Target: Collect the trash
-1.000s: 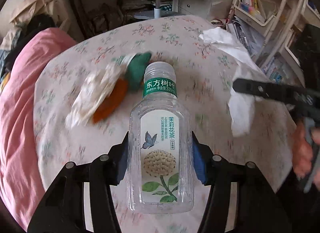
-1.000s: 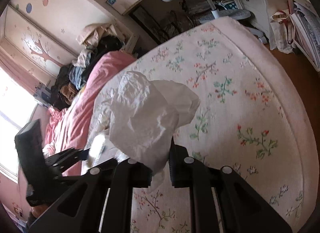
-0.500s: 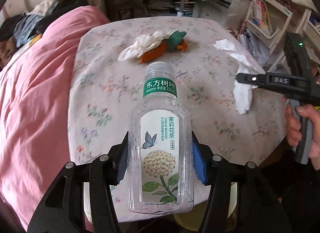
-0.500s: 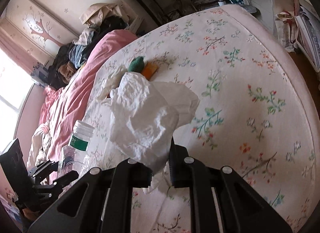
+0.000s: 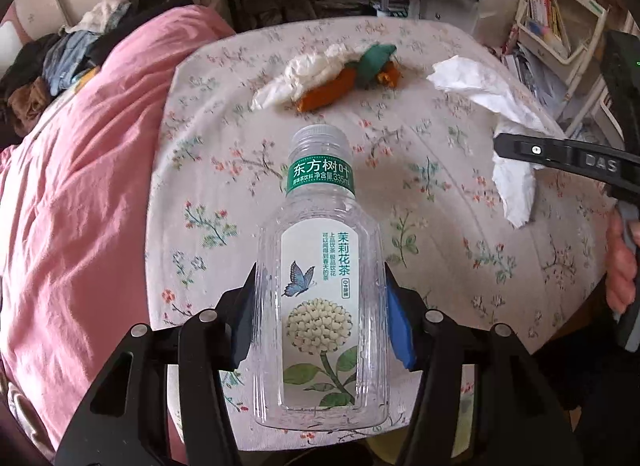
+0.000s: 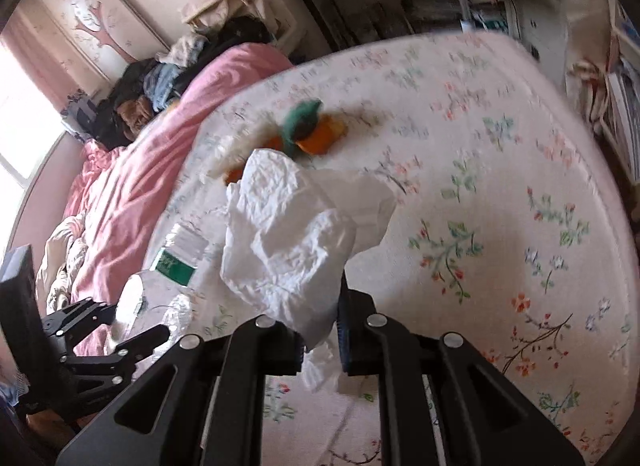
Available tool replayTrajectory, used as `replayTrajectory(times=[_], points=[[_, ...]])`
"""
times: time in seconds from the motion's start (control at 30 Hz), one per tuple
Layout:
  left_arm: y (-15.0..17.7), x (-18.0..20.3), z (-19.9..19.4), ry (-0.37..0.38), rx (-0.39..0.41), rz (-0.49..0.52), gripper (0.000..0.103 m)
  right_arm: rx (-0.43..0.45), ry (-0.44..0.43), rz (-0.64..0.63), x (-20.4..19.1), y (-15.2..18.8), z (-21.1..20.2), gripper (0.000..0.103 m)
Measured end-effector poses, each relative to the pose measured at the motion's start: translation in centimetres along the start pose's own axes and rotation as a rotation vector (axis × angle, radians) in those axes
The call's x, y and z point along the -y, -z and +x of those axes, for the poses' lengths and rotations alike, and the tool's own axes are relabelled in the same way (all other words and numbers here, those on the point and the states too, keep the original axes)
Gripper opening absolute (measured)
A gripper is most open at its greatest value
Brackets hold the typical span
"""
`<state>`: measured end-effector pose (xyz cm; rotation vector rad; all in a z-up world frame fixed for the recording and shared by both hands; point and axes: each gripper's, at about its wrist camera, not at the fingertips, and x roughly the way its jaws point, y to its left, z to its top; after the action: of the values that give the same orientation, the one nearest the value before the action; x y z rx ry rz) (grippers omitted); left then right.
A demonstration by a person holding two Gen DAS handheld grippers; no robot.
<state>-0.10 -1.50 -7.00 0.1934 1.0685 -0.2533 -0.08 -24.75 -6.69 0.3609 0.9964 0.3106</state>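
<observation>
Left hand-held gripper point(image 5: 320, 318) clamped on bottle point(image 5: 322, 286); right hand-held gripper point(image 6: 320, 340) pinches tissue point(image 6: 296, 242). Beyond the bottle, wrappers point(image 5: 324, 77) remain on bed point(image 5: 440, 225).

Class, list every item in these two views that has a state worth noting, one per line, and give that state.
left gripper: shut on the bottle
bottle: capped, looks empty, held above the bed
right gripper: shut on the tissue
tissue: crumpled, held off the bed
orange-and-green toy: lying on the floral bedspread, a white wad against it
pink duvet: rumpled
</observation>
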Motion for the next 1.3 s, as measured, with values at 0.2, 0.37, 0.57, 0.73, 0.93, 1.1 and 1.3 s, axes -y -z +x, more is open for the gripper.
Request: replayTrajectory(times=[0.2,0.37,0.57,0.73,0.93,1.1,1.3], points=[[-0.7,-1.2,-2.1,-0.002,0.085,-0.105,0.053,0.042,-0.029,-0.021,-0.7,-0.5,-2.4,0.014],[-1.2,-2.4,-3.6,0.025,0.142,-0.185,0.053,0.014,-0.002,-0.035,-0.5,-0.3,-2.9,0.014],[-1.3,-3.1,-4.9,0.050,0.175,-0.218,0.053,0.017,-0.032,0.091,1.9,0.4,-3.1,0.014],[-1.3,-3.1,-5.3,0.058,0.184,-0.218,0.053,0.047,-0.001,0.113,2.3,0.1,-3.2,0.015],[-1.2,-3.0,-5.8,0.063,0.197,-0.204,0.054,0.059,0.022,0.141,2.9,0.0,-2.9,0.015],[-1.3,-3.2,-6.1,0.065,0.206,-0.207,0.054,0.052,0.035,0.137,2.9,0.0,-2.7,0.015],[-1.2,-3.3,-6.2,0.065,0.209,-0.206,0.053,0.047,0.039,0.120,2.5,0.0,-2.5,0.015]])
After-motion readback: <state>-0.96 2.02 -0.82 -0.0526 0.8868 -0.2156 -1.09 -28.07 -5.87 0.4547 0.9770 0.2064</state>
